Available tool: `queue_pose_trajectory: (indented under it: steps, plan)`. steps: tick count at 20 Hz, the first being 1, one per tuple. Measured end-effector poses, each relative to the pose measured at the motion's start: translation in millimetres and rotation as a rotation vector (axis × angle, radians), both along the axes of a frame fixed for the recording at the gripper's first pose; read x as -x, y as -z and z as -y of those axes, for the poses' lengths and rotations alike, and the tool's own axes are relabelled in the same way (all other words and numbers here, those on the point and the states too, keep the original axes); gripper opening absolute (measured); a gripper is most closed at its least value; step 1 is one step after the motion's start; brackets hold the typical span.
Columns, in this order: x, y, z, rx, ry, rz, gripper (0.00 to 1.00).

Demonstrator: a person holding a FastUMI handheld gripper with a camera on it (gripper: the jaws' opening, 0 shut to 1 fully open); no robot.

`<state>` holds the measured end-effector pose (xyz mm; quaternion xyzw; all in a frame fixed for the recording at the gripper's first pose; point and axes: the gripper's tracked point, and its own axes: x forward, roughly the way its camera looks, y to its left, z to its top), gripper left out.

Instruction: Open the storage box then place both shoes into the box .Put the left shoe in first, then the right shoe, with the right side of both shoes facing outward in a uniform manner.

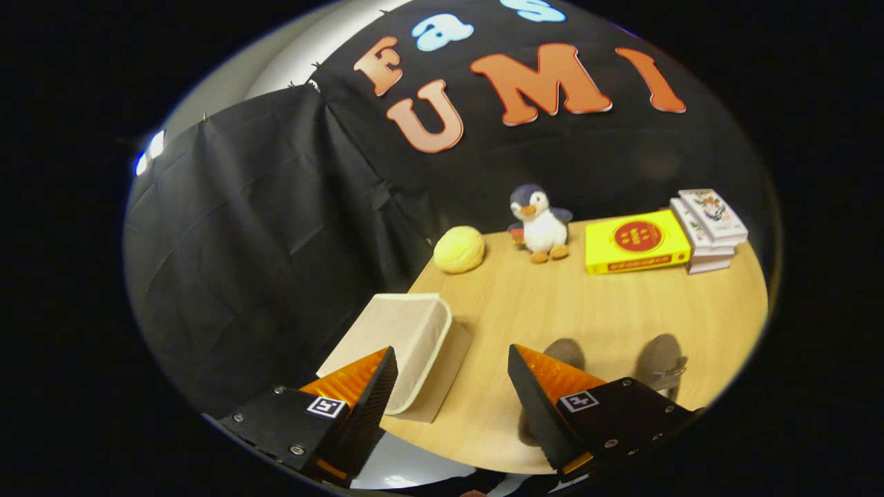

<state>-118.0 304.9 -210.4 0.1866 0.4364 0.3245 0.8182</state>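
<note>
A beige fabric storage box (407,331) stands near the table's left edge, and its pale lid appears to lie flat on top. My gripper (452,352) hovers above the table's front edge, open, with nothing between its fingers. The left fingertip (376,386) overlaps the box's near corner; I cannot tell whether it touches. Two grey-brown shoes (563,351) (661,359) stand side by side on the wooden table (552,304), just beyond the right finger (535,393), which hides their near ends.
Along the back of the table sit a yellow ball-like object (459,250), a penguin plush (542,224), a flat yellow box (635,241) and a stack of books (708,228). The table's left edge runs close beside the storage box.
</note>
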Motion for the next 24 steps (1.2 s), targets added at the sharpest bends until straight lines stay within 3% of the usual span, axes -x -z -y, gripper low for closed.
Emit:
queue_pose_trajectory:
  steps: [4, 10, 14, 20, 24]
  plan:
    - [31, 34, -50, -0.063, -0.103, -0.187, 0.97]
    - [65, 84, -109, -0.098, -0.216, -0.362, 0.97]
    - [76, 113, -128, -0.108, -0.226, -0.462, 0.97]
    - [77, 95, -153, -0.245, -0.197, -0.536, 0.95]
    - [68, 63, -147, -0.329, -0.194, -0.525, 0.83]
